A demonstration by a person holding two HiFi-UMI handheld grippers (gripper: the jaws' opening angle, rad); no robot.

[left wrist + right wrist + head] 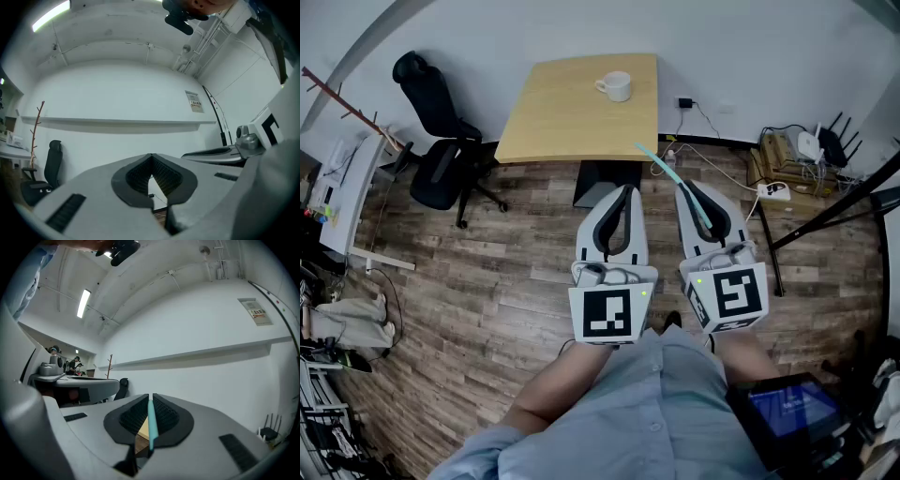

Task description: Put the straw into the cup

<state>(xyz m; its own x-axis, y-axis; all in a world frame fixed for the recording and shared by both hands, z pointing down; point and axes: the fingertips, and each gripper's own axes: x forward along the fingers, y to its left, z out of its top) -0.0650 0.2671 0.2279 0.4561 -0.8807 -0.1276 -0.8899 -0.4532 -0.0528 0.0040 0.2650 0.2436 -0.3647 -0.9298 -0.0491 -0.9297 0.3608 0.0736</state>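
Currently the carrying step, I judge: the right tongs clench the straw above the floor, well apart from the cup on the surface; the left tongs are clenched empty. Next, bring it forward over the cup's mouth.

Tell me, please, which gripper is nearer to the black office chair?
Left. The left gripper is right of the black office chair; the right gripper, clamping the straw, sits farther right again.
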